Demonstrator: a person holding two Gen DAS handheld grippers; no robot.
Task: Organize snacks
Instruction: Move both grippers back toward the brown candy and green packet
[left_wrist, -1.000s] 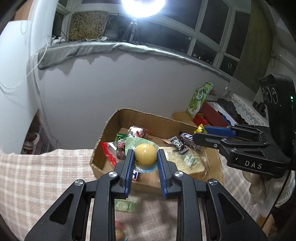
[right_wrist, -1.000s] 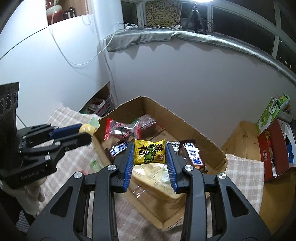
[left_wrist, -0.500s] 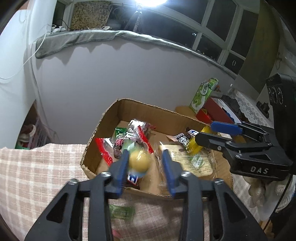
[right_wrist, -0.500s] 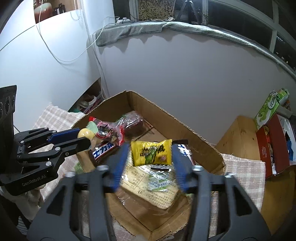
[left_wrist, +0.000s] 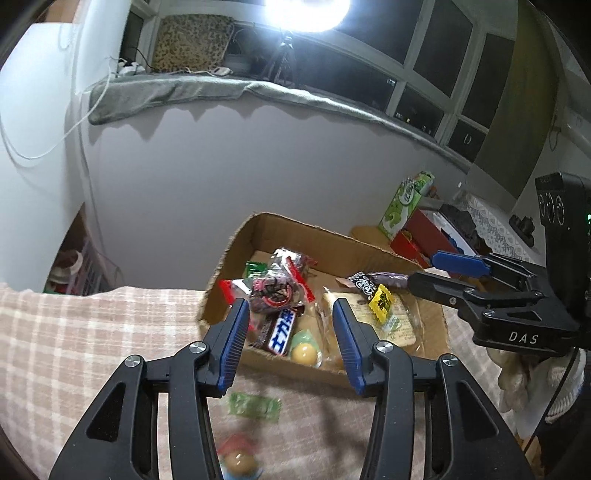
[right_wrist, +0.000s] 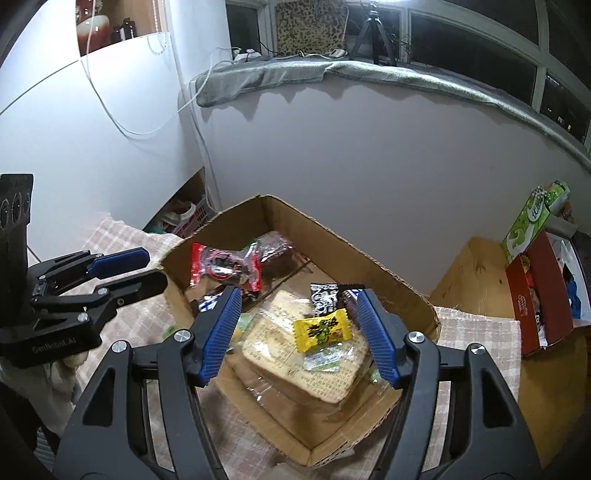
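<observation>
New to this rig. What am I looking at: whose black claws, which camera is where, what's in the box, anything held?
No robot: a person holds two handheld grippers, each with a fisheye camera looking along its fingers. One picture is from the left gripper, the other from the right gripper; each sees the other at its edge. Both stand open and empty above a cardboard box on a checked cloth. In the box lie a yellow packet on wrapped bread, a round yellow sweet and a red-ended packet. A green packet lies outside the box.
</observation>
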